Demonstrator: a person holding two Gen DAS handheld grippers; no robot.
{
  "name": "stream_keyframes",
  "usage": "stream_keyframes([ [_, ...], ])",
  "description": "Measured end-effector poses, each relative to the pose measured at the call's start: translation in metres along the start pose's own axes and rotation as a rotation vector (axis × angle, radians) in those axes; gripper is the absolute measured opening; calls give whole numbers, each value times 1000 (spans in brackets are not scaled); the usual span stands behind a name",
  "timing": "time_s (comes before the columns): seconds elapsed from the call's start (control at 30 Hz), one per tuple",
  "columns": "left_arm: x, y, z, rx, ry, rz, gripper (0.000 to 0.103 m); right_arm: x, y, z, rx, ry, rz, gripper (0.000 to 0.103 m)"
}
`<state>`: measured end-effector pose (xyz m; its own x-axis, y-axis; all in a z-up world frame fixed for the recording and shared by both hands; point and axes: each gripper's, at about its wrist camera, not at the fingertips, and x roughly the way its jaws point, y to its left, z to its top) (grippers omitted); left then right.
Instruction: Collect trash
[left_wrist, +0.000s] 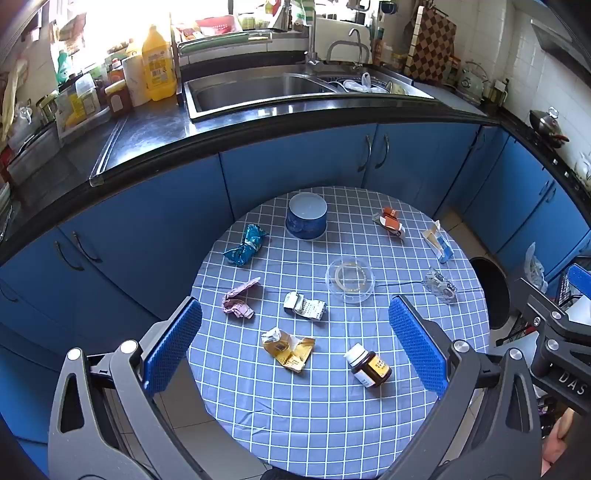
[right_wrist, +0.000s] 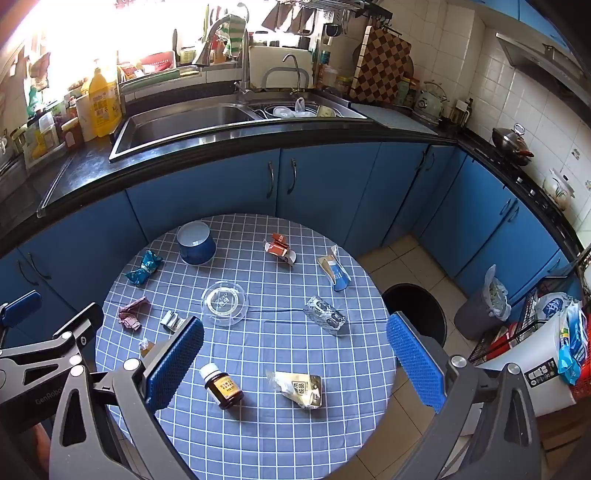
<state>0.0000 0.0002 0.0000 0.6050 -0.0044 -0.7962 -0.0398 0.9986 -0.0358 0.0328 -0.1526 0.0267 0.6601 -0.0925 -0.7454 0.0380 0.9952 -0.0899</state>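
- Both grippers are hovering above the round table (left_wrist: 332, 424): the left gripper (left_wrist: 295, 343) and the right gripper (right_wrist: 295, 362) are each standing wide open, gripping nothing.
- Trash is lying scattered: a teal wrapper (left_wrist: 245, 245) at ten o'clock, a pink wrapper (left_wrist: 238, 299) at nine, a gold wrapper (left_wrist: 288, 349) and a brown pill bottle (left_wrist: 369, 367) at six.
- In the right view, that gold wrapper is sitting mostly hidden behind the left finger (right_wrist: 173, 363).
- A black bin (right_wrist: 419, 312) is standing at three o'clock, partly cut off by the table edge.

Wide-open right claw (right_wrist: 295, 365) above trash-strewn round table (right_wrist: 258, 435)
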Motion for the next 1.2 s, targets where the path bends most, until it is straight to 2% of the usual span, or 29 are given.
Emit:
stream_keyframes([
  [1.2,-3,-8,-1,3,-5,1,100,-1,5,0,9,-10,0,96],
])
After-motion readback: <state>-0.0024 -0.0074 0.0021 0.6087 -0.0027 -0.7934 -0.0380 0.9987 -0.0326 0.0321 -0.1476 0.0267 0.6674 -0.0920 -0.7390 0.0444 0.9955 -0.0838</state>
